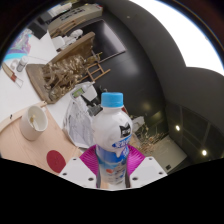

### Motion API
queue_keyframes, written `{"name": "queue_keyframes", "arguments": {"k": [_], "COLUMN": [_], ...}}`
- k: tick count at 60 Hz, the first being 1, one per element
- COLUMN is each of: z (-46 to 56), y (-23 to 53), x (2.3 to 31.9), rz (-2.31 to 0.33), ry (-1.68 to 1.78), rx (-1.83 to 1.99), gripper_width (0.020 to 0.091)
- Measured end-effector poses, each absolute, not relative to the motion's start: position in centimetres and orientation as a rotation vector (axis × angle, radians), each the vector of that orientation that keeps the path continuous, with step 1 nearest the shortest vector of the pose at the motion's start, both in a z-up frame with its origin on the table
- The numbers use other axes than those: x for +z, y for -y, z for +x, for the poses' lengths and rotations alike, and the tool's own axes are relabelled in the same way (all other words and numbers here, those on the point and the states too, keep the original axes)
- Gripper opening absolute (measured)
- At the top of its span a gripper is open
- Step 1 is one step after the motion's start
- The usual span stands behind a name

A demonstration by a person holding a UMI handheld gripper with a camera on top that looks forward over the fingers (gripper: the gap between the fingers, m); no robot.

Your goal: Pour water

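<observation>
- Right, my tongs (113, 168) sit clamped on the water bottle (112, 138), bottom centre of the frame, blue cap on.
- Lower left, a white cup (34, 121) and red lid (55, 159) rest on the table (20, 145).

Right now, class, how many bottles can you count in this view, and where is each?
1. The bottle, white with a blue cap, stands upright between the claw fingers, which press on its sides. A white cup sits beside it. More bottles may be hidden in the clutter beyond.
</observation>
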State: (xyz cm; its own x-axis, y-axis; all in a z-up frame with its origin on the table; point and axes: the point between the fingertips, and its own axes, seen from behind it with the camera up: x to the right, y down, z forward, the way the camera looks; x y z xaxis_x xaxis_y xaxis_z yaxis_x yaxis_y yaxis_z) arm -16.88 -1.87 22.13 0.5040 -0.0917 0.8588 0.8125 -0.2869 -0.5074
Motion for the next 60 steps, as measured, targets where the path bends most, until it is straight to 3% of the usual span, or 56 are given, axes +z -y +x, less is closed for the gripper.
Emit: {"name": "queue_keyframes", "arguments": {"k": [9, 19, 34, 44, 52, 60], "z": [-19.5, -21.8, -22.7, -22.7, -21.8, -21.0], "y": [-2.6, -5.3, -6.2, -5.9, -4.8, -3.4], "x": [21.5, 18.6, 16.0, 16.7, 19.0, 18.9], "rz": [-1.439, -1.239, -1.090, -1.222, -1.510, -1.763], "ry": [0.952, 1.257, 1.460, 1.343, 0.980, 0.570], "rx": [-1.264, -1.495, -1.605, -1.469, -1.138, -0.693], "gripper_width": [0.0325, 0.0324, 0.0323, 0.0326, 0.0325, 0.0326]}}
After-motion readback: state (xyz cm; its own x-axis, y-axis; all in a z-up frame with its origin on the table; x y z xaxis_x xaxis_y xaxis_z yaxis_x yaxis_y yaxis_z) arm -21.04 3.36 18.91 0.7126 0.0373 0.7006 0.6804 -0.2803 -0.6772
